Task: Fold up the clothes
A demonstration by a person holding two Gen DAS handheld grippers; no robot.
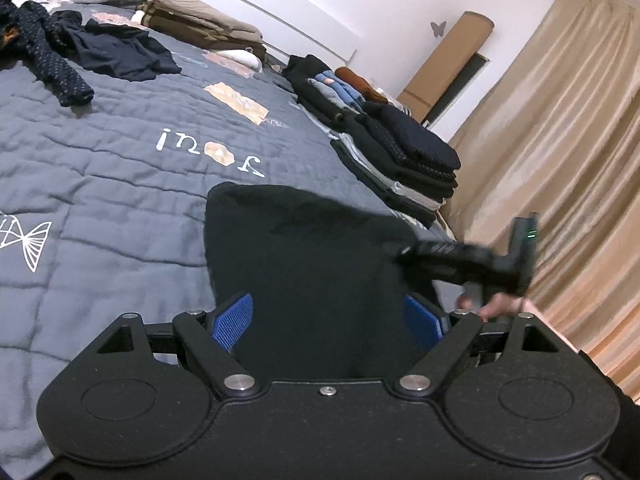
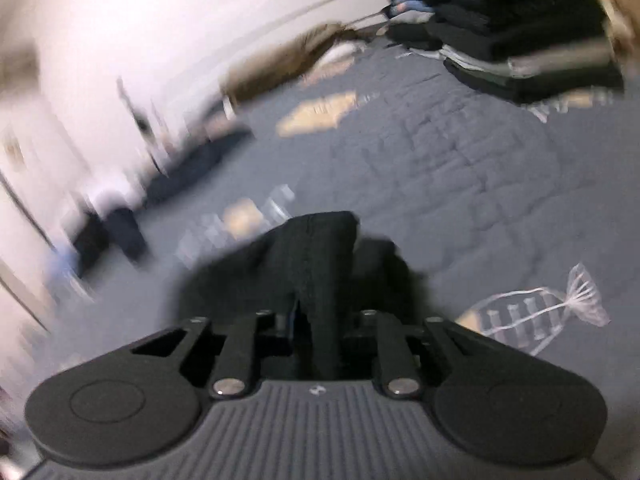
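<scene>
Lying on the grey quilted bed (image 1: 100, 160), the black garment (image 1: 312, 280) spreads between the blue pads (image 1: 234, 320) of the left hand-held gripper (image 1: 328, 320), whose jaws stand wide apart and do not pinch it. The right hand-held gripper (image 2: 316, 320) is closed on a fold of the same black cloth; this view is blurred. Along the far edge of the bed stands a stack of folded clothes (image 1: 400, 160), and some unfolded dark clothes (image 1: 80, 48) lie near the head end.
</scene>
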